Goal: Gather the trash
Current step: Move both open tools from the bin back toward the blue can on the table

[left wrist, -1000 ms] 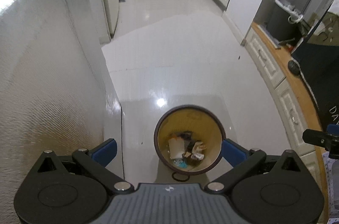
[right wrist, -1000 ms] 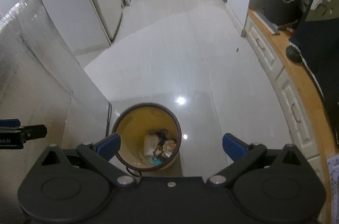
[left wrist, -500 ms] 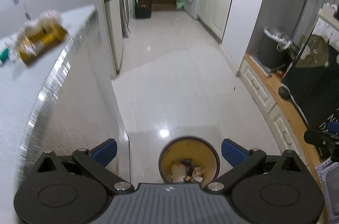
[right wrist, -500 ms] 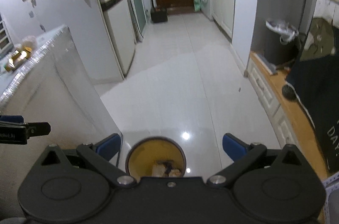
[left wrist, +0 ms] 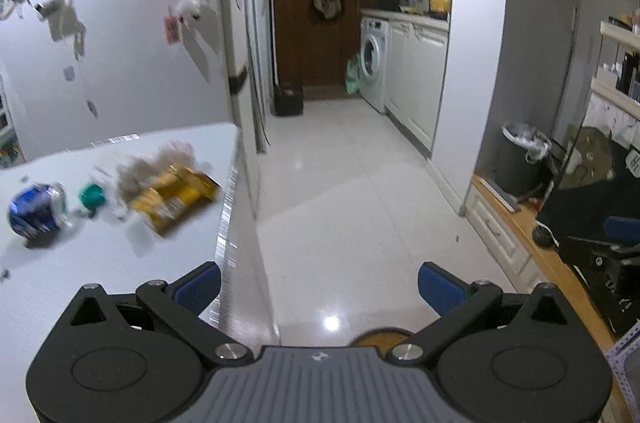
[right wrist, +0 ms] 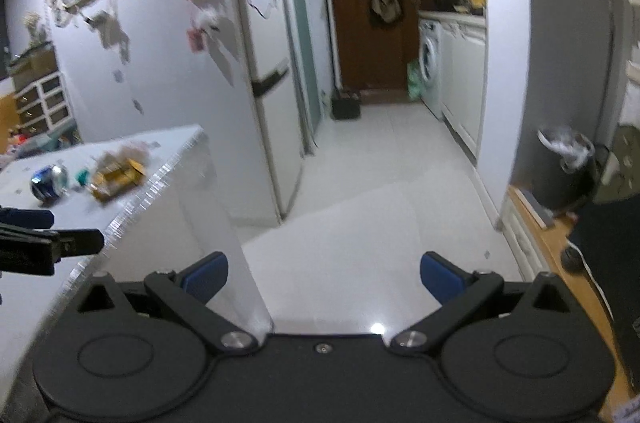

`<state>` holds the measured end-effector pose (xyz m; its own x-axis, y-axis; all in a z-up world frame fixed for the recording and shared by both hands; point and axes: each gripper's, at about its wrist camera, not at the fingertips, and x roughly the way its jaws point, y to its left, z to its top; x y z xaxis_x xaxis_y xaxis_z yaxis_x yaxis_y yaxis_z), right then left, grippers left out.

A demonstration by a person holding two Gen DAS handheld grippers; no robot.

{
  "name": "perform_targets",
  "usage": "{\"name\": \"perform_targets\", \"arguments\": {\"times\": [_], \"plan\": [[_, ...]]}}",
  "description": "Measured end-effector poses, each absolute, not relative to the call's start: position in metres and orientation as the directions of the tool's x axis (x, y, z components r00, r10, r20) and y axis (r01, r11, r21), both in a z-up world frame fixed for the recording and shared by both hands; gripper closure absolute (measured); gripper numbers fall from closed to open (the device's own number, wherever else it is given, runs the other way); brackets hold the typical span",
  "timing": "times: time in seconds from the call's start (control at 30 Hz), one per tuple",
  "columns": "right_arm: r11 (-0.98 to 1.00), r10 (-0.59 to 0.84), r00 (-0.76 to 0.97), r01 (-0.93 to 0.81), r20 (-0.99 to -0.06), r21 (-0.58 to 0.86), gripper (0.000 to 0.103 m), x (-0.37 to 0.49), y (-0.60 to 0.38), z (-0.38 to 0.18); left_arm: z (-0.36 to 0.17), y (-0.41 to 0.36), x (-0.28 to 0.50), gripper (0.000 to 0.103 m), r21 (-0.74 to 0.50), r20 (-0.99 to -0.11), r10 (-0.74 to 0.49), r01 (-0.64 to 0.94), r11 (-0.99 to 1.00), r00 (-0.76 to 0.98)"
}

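Trash lies on a white table [left wrist: 100, 263]: a crushed blue can [left wrist: 36, 213], a green cap [left wrist: 92, 197] and a yellow wrapper [left wrist: 176, 197] with a crumpled tissue behind it. The same can [right wrist: 48, 183] and wrapper [right wrist: 116, 177] show in the right wrist view. My left gripper [left wrist: 320, 287] is open and empty at the table's right edge. My right gripper [right wrist: 324, 275] is open and empty, further right over the floor. The rim of the yellow bin [left wrist: 380, 335] peeks out just below the left gripper.
A fridge [right wrist: 272, 83] stands past the table. A white tiled corridor [left wrist: 340, 183] leads to a washing machine [left wrist: 374, 59] and a brown door. A wooden-topped cabinet [left wrist: 520, 235] and a dark lined bin [left wrist: 520, 159] are at the right.
Both grippers rose and tilted up from looking down into the yellow bin. The table top with its trash has come into view; the bin has nearly dropped out of view.
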<state>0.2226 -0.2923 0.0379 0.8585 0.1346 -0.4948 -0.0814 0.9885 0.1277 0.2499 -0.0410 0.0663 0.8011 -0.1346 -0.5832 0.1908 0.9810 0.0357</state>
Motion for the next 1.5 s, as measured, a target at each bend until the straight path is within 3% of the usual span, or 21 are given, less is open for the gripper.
{"name": "perform_targets", "arguments": {"times": [0.47,0.83,1.1,1.2,1.5], "plan": [[0.952,0.3,0.883,-0.252,-0.361,0.175,0.0,0.256,-0.198,0.071,0.119,0.069,0.252,0.0,0.104,-0.484,0.002,0.055,0.993,0.875],[0.923,0.384,0.862,-0.347,-0.331,0.167,0.0,0.308,-0.133,0.059,0.114,0.151,0.291,0.0,0.064,-0.47,0.043,-0.014,0.998,0.882],[0.904,0.426,0.833,-0.389,-0.353,0.174,0.0,0.351,-0.095,0.038,0.078,0.218,0.317,0.0,-0.204,-0.467,-0.032,-0.073,0.976,0.884],[0.895,0.446,0.82,-0.41,-0.36,0.175,0.0,0.365,-0.082,0.03,0.061,0.247,0.325,0.001,-0.357,-0.451,-0.065,-0.113,0.927,0.89],[0.869,0.493,0.785,-0.466,-0.375,0.167,0.0,0.397,-0.052,0.012,0.015,0.3,0.346,0.006,-0.65,-0.402,-0.104,-0.203,0.732,0.91]]}}
